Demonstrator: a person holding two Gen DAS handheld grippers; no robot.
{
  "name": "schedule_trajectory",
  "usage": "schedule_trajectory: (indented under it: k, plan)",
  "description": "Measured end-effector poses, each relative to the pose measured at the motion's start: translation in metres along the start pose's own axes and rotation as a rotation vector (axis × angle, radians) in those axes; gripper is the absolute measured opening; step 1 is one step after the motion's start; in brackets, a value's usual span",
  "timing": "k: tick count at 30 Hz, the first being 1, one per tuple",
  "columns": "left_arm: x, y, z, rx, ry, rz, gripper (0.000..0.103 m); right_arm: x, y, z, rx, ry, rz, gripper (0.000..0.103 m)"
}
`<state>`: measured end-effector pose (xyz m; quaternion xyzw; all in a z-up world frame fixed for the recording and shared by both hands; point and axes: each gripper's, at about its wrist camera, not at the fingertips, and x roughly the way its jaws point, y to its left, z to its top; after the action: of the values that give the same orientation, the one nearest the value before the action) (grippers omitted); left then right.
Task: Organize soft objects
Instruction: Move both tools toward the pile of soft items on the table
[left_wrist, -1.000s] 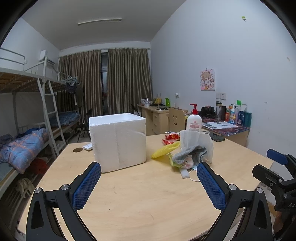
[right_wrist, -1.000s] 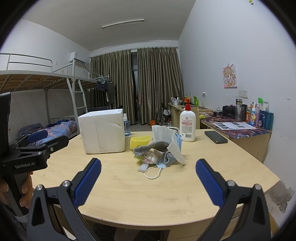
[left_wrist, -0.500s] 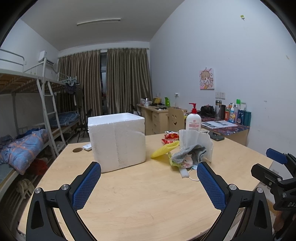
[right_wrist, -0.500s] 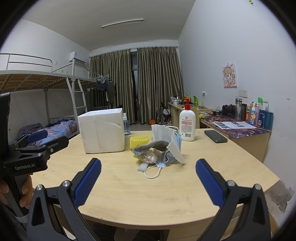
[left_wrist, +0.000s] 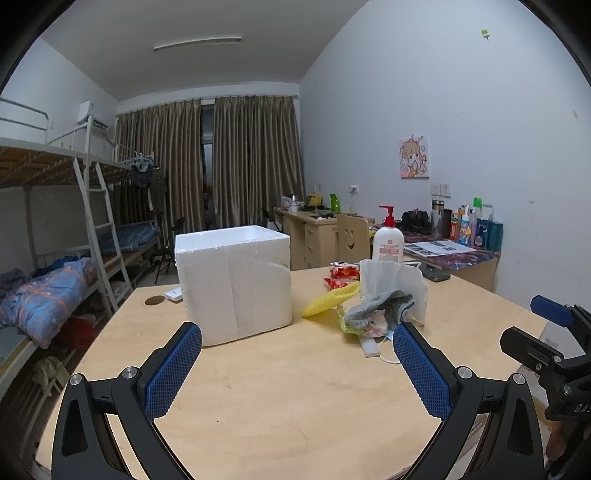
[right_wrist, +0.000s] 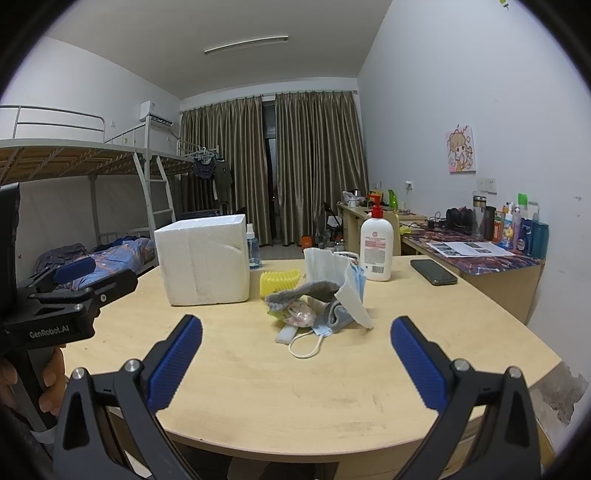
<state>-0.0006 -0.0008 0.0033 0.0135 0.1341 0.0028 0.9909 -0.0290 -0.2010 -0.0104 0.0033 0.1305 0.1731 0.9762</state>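
A white foam box (left_wrist: 234, 282) (right_wrist: 205, 260) stands on the round wooden table (left_wrist: 295, 398). To its right lies a heap of soft things: white face masks (left_wrist: 391, 282) (right_wrist: 332, 269), a grey cloth (left_wrist: 373, 304) (right_wrist: 303, 290), a yellow foam net (left_wrist: 328, 297) (right_wrist: 279, 280) and a blue mask (right_wrist: 325, 326). My left gripper (left_wrist: 295, 363) hovers open over the near table, short of the box and heap. My right gripper (right_wrist: 295, 356) is open too, facing the heap, with nothing between its fingers.
A lotion pump bottle (right_wrist: 376, 247) and a phone (right_wrist: 434, 271) sit behind the heap, a small spray bottle (right_wrist: 253, 245) behind the box, red snack packets (left_wrist: 341, 273) beside it. A bunk bed (left_wrist: 55, 236) stands left, a cluttered desk (right_wrist: 480, 254) right.
Both grippers have barely shifted; the left view has eased slightly to the right. Nothing on the table has moved.
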Motion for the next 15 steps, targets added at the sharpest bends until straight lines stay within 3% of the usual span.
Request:
schedule_trajectory:
  k: [15]
  plan:
    - [0.016, -0.002, 0.007, -0.022, 0.019, -0.037, 0.103, 0.011, -0.011, 0.004, 0.023, 0.009, 0.003, 0.103]
